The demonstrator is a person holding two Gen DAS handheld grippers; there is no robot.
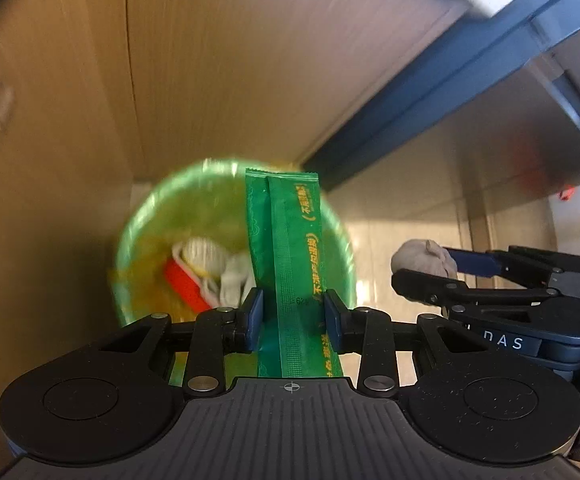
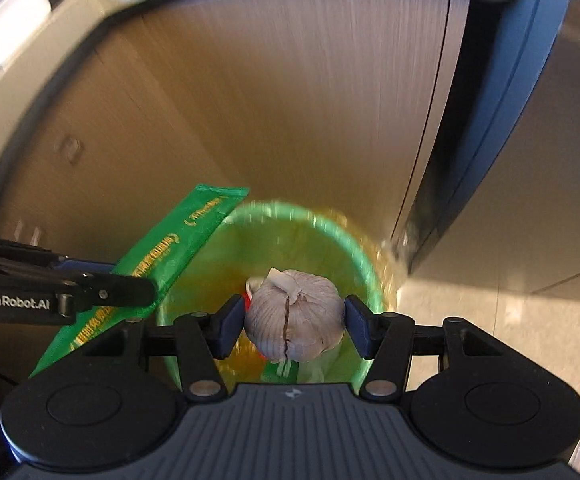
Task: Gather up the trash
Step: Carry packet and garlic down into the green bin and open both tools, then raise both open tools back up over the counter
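Left gripper [image 1: 293,322] is clamping a green sachet [image 1: 290,248] between its blue pads; the sachet is standing upright, its top end reaching over the green bin [image 1: 130,248] below. In the right wrist view the same sachet [image 2: 162,264] is slanting across the bin's left rim [image 2: 369,276], with the left gripper [image 2: 146,286] pinching it from the left.

Right gripper [image 2: 294,322] is gripping a garlic bulb [image 2: 294,320], both pads pressing its sides, stem end facing the camera. The bulb is hanging over the bin opening. From the left wrist view the right gripper [image 1: 421,272] is sitting just to the right of the bin with the garlic [image 1: 421,262] at its tips.

Bin is lined with a yellowish bag and is holding a red packet [image 1: 182,284] and white crumpled scraps [image 1: 210,258]. Wooden cabinet panels [image 2: 290,100] are standing behind the bin; both views are motion-blurred.
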